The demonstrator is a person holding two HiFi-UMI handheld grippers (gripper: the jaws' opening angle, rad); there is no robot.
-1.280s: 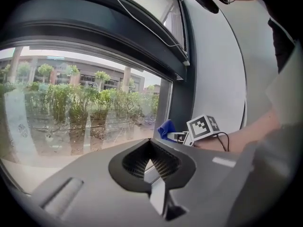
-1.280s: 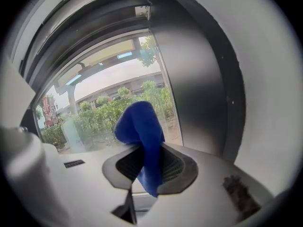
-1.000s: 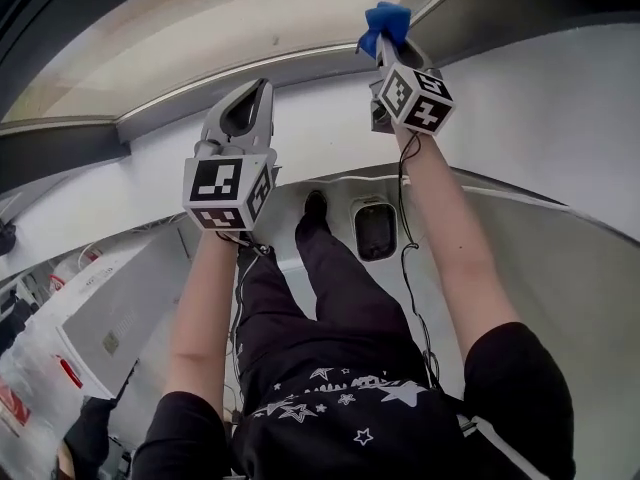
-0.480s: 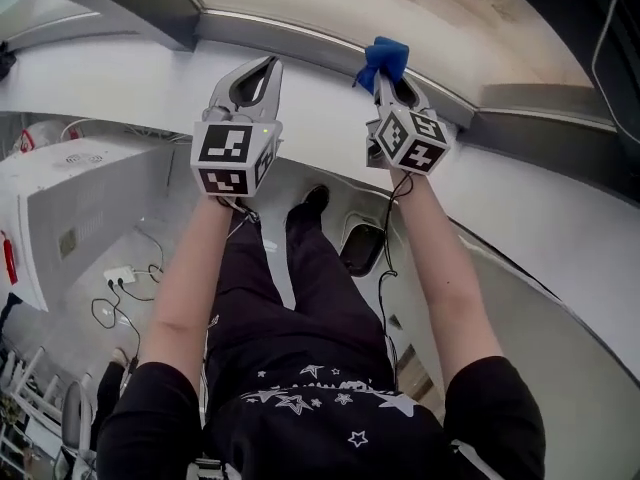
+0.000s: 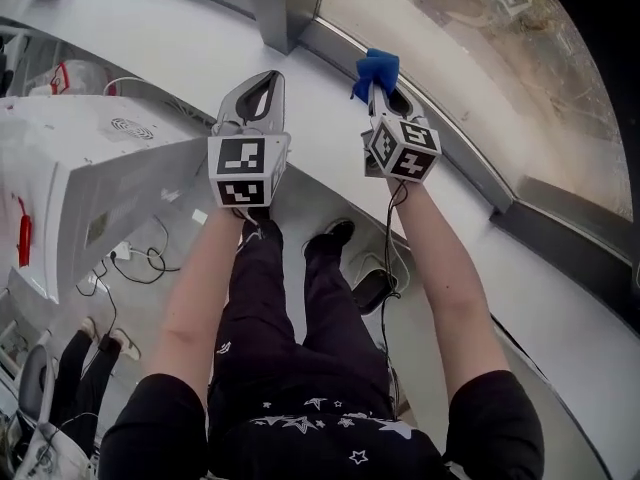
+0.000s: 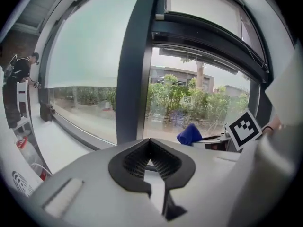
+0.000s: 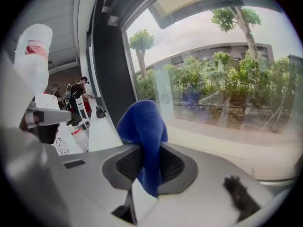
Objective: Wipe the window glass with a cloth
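Over the white windowsill (image 5: 190, 43), the person holds both grippers out side by side towards the window. The right gripper (image 5: 380, 90) pinches a blue cloth (image 5: 377, 66) between its jaws. In the right gripper view the cloth (image 7: 142, 124) bunches up above the ribbed pads (image 7: 173, 164), and a narrow tail of it hangs down through the right gripper (image 7: 147, 167). The cloth sits near the lower edge of the window glass (image 5: 450, 43). From the right gripper view a strip of sill lies between it and the pane (image 7: 227, 93), so it appears short of the glass. The left gripper (image 5: 266, 81) is level with the right one and well apart from it, and it points at the dark window post (image 5: 275, 3). In the left gripper view its jaws are pressed together at the tips, and the left gripper (image 6: 150, 146) holds nothing. The cloth (image 6: 189, 134) and the right gripper's marker cube (image 6: 245, 128) show to that view's right, in front of the glass (image 6: 194, 98) and beside the post (image 6: 135, 65). A white cabinet (image 5: 90, 183) stands below the sill at the left, with cables (image 5: 150, 258) on the floor near it.
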